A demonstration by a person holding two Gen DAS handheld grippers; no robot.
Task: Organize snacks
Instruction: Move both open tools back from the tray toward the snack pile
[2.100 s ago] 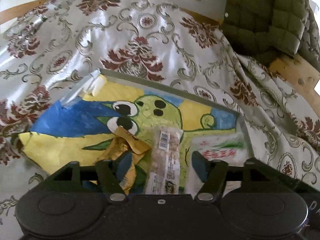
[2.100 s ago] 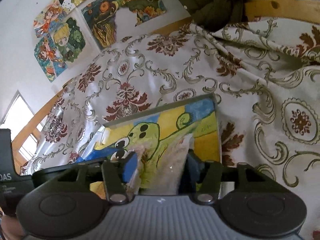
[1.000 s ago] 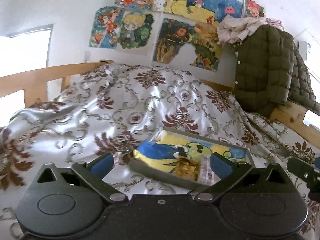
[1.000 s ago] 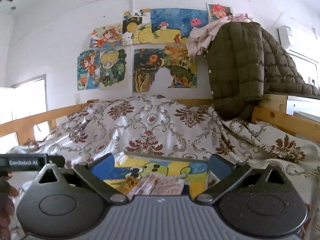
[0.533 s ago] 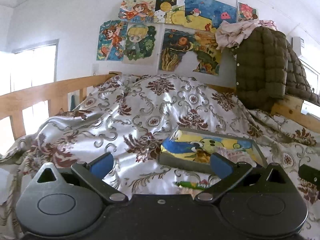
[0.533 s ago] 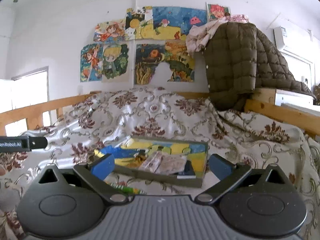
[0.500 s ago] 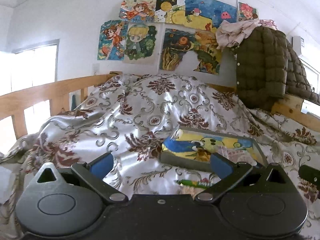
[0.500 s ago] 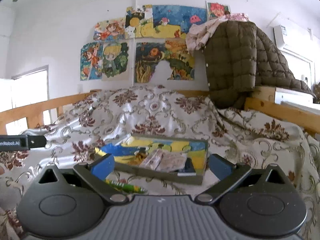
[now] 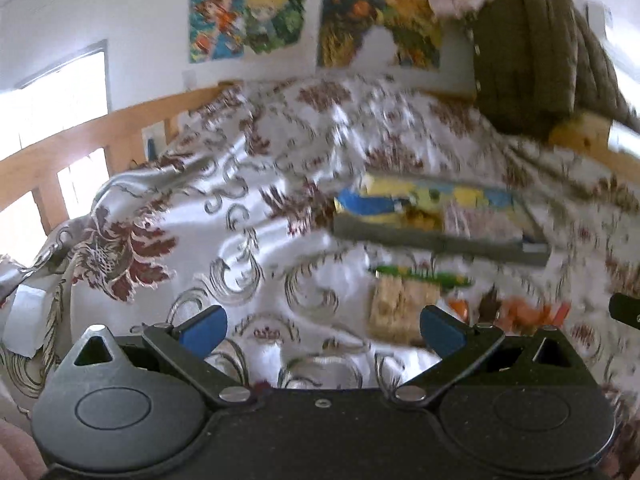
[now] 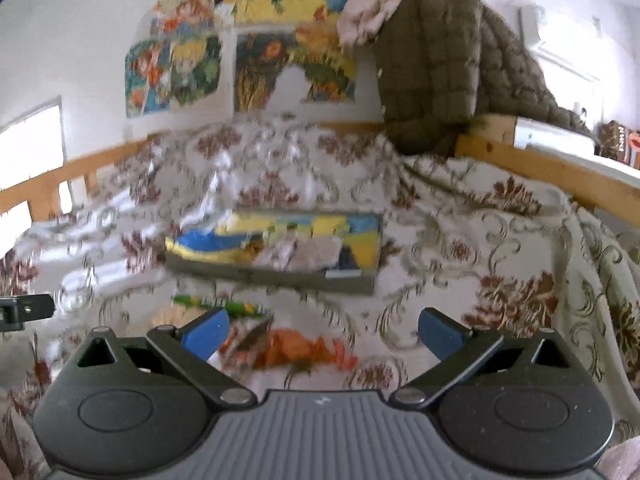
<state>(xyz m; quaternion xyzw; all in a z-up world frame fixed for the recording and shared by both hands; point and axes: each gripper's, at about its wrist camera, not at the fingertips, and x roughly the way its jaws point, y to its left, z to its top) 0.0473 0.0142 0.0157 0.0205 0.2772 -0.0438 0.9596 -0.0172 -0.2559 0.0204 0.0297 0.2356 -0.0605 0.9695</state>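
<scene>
A shallow grey tray [image 9: 440,242] [image 10: 280,272] with a painted cartoon lining lies on the patterned bedspread and holds several snack packets [image 10: 304,254]. In front of it, loose on the cover, lie a green packet [image 9: 420,274] [image 10: 220,305], a beige packet [image 9: 400,308] and an orange packet [image 10: 304,350] [image 9: 520,310]. My left gripper [image 9: 322,326] is open and empty, left of the loose packets. My right gripper [image 10: 322,328] is open and empty, just above the orange packet. Both views are motion-blurred.
The floral bedspread [image 9: 248,184] is rumpled and rises toward the wall. A wooden bed rail [image 10: 560,168] runs along the back and right. An olive quilted jacket [image 10: 440,68] hangs at the back right. Posters [image 10: 248,48] cover the wall.
Both grippers have let go of their packets in the tray, opened and pulled back. Now they tilt down, and loose packets in front of the tray have come into view.
</scene>
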